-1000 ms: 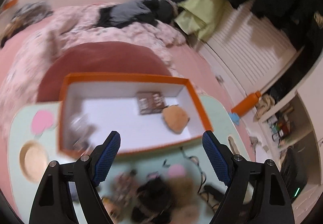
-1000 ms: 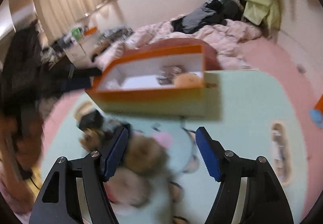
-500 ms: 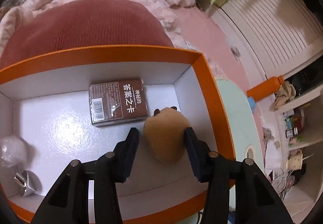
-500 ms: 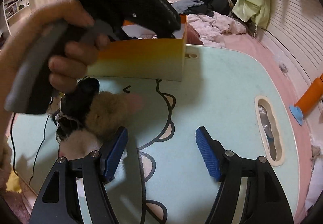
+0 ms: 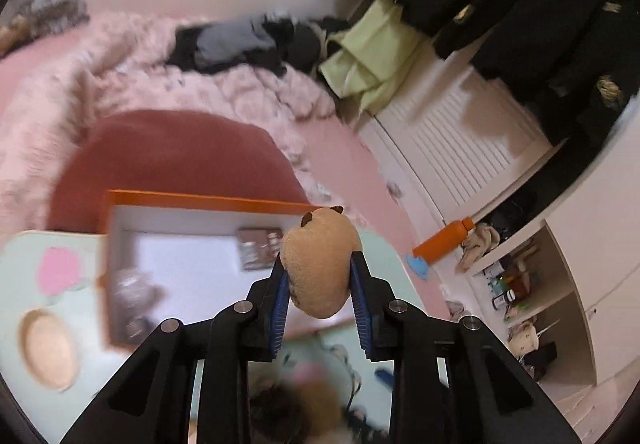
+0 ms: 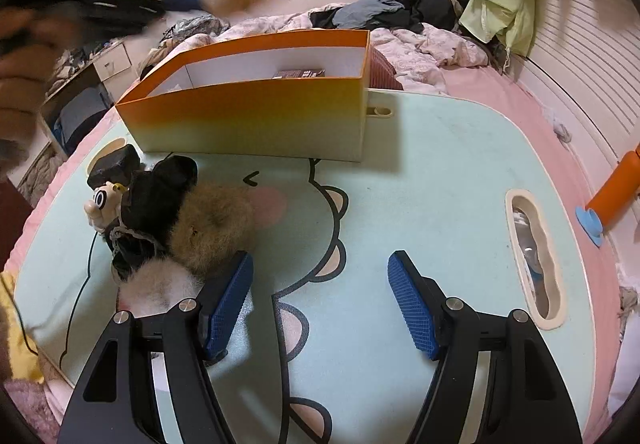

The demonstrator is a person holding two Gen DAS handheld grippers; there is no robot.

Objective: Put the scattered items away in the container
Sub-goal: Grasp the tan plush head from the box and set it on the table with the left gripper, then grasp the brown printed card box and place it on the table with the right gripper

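Jaws of the left gripper (image 5: 320,284) are closing on a tan plush (image 5: 320,264) above the box (image 5: 200,200); the right gripper (image 6: 320,300) is hovering wide open, empty, over the table (image 6: 440,172).

Our left gripper (image 5: 320,280) is closing its blue pads (image 5: 280,302) on a tan plush toy (image 5: 320,268), above the orange box (image 5: 200,200) holding a brown packet (image 5: 260,252).

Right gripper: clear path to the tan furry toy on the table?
Probably yes. The right gripper is open and empty; the tan furry toy lies just beyond its left finger, uncovered, though packed against a black toy.
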